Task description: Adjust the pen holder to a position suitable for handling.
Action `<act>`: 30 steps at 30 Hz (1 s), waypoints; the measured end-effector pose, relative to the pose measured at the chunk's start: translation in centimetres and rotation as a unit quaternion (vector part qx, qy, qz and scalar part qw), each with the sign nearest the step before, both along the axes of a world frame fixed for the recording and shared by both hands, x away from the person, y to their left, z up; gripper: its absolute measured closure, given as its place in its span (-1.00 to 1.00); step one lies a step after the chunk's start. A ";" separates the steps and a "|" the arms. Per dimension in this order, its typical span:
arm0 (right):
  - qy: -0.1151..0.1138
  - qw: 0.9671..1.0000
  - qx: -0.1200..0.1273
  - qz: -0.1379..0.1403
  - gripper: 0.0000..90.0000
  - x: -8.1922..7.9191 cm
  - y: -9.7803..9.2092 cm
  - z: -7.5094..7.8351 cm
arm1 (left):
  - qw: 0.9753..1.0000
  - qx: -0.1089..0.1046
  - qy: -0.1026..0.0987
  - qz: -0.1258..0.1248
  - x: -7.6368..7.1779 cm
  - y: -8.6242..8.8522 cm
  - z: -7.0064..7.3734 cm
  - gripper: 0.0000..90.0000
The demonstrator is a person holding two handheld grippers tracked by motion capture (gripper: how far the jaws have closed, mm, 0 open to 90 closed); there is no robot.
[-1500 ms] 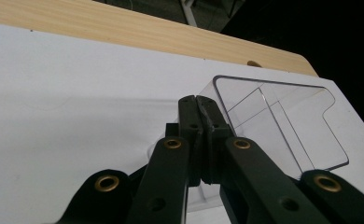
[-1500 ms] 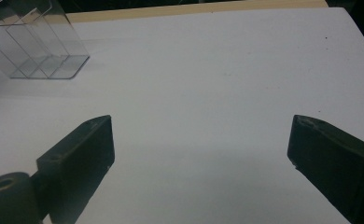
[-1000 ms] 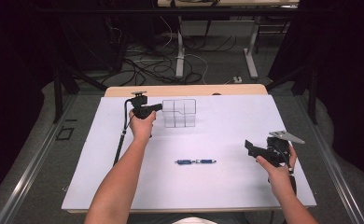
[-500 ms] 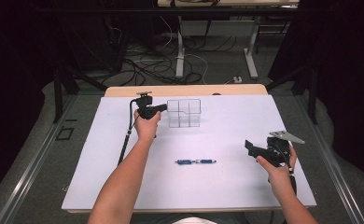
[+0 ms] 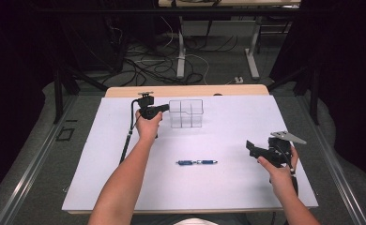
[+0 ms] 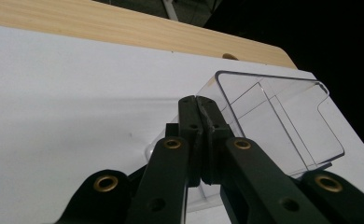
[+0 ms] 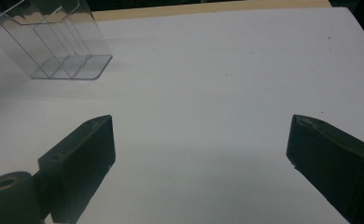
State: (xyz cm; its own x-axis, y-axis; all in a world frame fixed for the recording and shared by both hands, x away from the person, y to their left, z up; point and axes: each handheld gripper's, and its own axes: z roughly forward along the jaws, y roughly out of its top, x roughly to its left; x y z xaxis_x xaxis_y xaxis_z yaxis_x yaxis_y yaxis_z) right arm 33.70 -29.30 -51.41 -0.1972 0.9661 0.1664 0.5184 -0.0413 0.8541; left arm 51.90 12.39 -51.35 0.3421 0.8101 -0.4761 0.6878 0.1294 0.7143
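Organizer [image 5: 186, 113], a clear divided box, now sits further toward 3 o'clock near the table's [image 5: 101, 187] 12 o'clock edge, dragged by the left gripper [image 5: 164, 108] pinched tight on its wall. Right gripper [image 5: 252, 149] remains at 4 o'clock, jaws wide apart, pen [image 5: 196, 162] unmoved at centre

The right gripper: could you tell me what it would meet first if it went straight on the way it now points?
Probably nothing soon. The right gripper, jaws open, faces bare white table. The clear organizer sits off to the side of that line in its view, and the blue pen lies nearer the person, though depth is hard to judge.
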 end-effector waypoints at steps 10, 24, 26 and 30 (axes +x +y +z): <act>0.002 1.000 -0.003 -0.001 -0.83 0.0 0.0 0.1 | 1.000 0.019 -0.002 0.002 -0.5 0.6 0.5 0.87; -0.004 1.000 0.002 -0.003 -0.83 0.0 -0.1 0.2 | 0.999 0.013 -0.039 -0.011 -2.0 2.4 3.4 0.52; -0.004 1.000 0.002 -0.002 -0.83 0.0 -0.1 0.3 | 0.999 0.014 -0.049 -0.013 -2.4 2.4 3.8 0.47; 0.001 1.000 0.003 -0.002 -0.83 0.0 -0.1 0.3 | 0.998 0.010 -0.057 -0.024 -3.0 2.5 4.6 0.36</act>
State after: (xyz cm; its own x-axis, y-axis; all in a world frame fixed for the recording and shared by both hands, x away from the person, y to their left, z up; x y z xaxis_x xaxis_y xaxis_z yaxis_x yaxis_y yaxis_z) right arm 33.68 -29.42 -51.10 -0.1929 0.9659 0.1726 0.5191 -0.0488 0.8533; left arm 48.87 14.87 -46.78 0.4321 0.8003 -0.4156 0.6071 0.0826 0.7903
